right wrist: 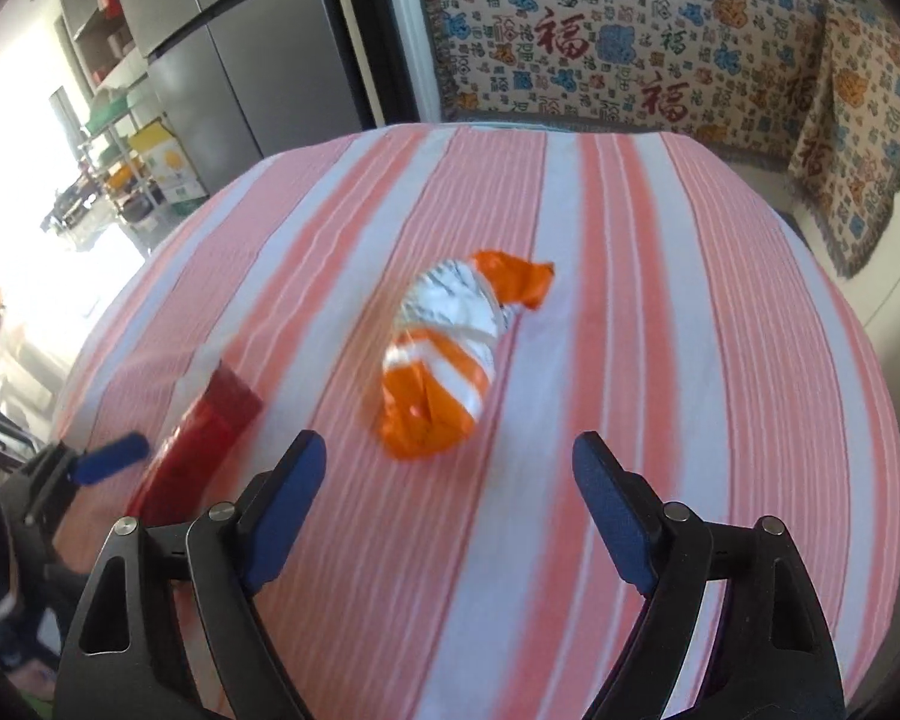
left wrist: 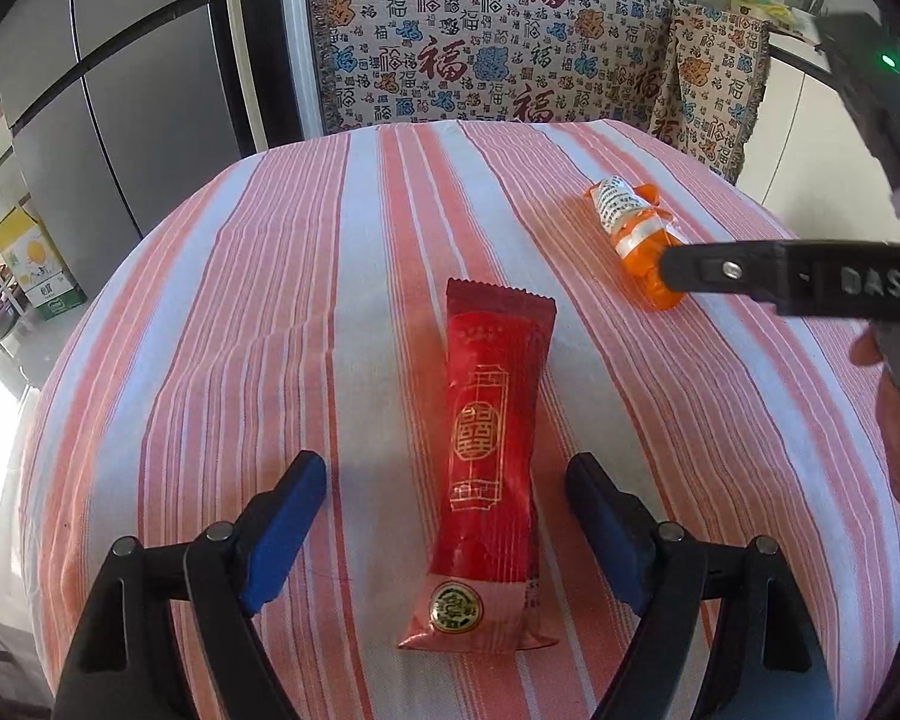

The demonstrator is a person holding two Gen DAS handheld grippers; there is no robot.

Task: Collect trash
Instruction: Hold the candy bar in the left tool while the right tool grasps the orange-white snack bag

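- Left wrist view: two blue pads of the left gripper point(left wrist: 444, 522) sit nearest the camera, spread wide apart.
- Between those pads lies the red wrapper point(left wrist: 489, 468), flat on the striped cloth point(left wrist: 240, 324). Neither pad touches it.
- The red wrapper is long and thin, with gold marks on it and a round gold seal at its near end.
- Past the red wrapper and off to the right lies the orange wrapper point(left wrist: 633, 237), crumpled, orange and white with small print.
- One black finger of the right gripper point(left wrist: 750, 273) reaches in from the right edge. Its tip covers the near end of the orange wrapper. I cannot tell if it touches.
- A hand point(left wrist: 897, 420) shows at the right edge, beside the red wrapper's side of the cloth.
- Behind the cloth stands a patterned blanket point(left wrist: 480, 42), and a grey fridge point(left wrist: 120, 90) is to its left.

- Right wrist view: blue pads of the right gripper point(right wrist: 447, 510) are nearest, spread wide, with nothing pinched.
- The orange wrapper point(right wrist: 450, 354) lies on the striped cloth point(right wrist: 660, 360) just beyond the pads, a bit blurry.
- Left of the orange wrapper is the red wrapper point(right wrist: 204, 438), with one blue pad of the left gripper point(right wrist: 111, 457) beside it.
- The patterned blanket point(right wrist: 630, 30) hangs far behind the orange wrapper.
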